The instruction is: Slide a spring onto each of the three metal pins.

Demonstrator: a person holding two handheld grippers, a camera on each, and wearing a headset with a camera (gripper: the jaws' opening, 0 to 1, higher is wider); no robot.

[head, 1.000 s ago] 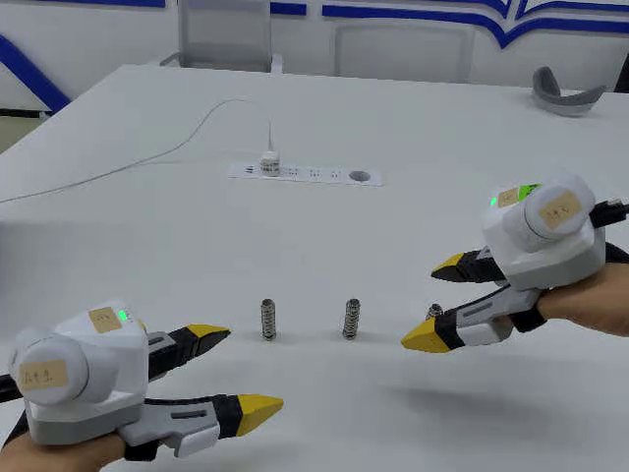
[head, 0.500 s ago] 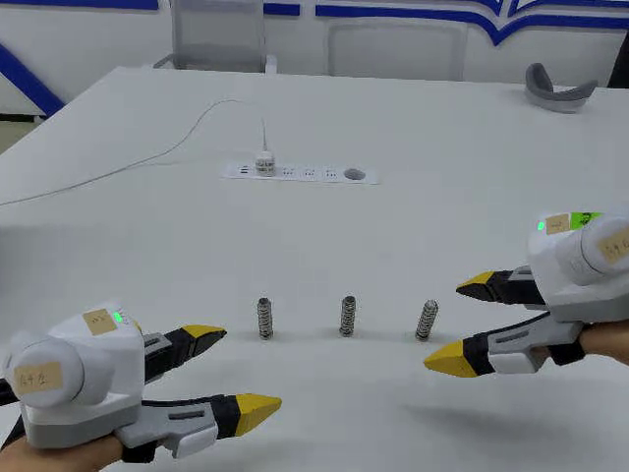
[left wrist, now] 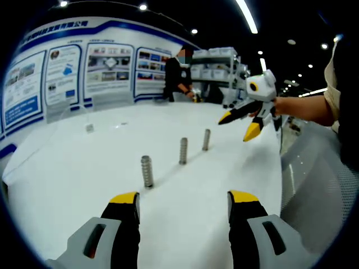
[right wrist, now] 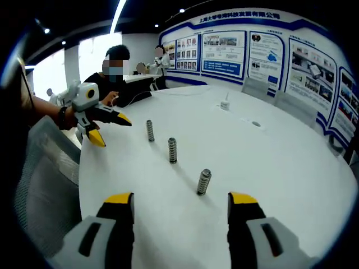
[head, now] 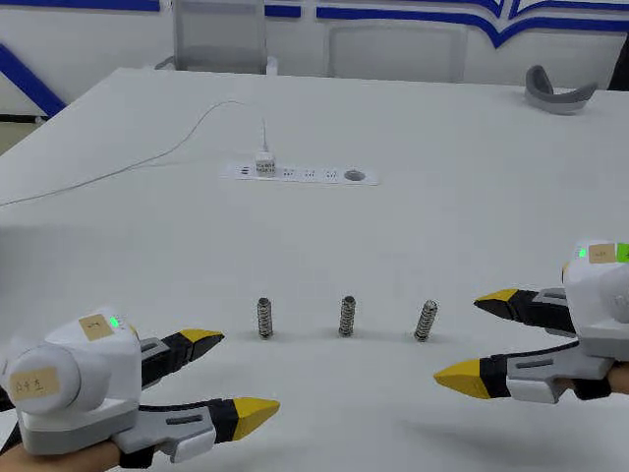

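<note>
Three springs [head: 347, 316] stood in a row towards the table's [head: 413, 118] near edge, apparently on their pins, the rightmost leaning. The left gripper [head: 239, 374] and right gripper [head: 467, 336] flanked the row, jaws apart, empty. The coils looked light and springy; a gentle hold across the middle turns seemed best

**A:** What's in front of me on the table [head: 462, 197]?

**B:** I see three in a row, side by side and apart: left spring [head: 264, 318], middle spring [head: 347, 316], right spring [head: 426, 321].

**A:** And my grippers?

**B:** My left gripper [head: 234, 374] sits nearer me, before and left of the left spring. My right gripper [head: 470, 336] is just right of the right spring. Neither touches one.

**A:** Behind the row?

**B:** The power strip [head: 300, 174] lies well behind it, with its cable [head: 98, 176] running off left. A chair [head: 221, 34] stands beyond the far edge.
</note>
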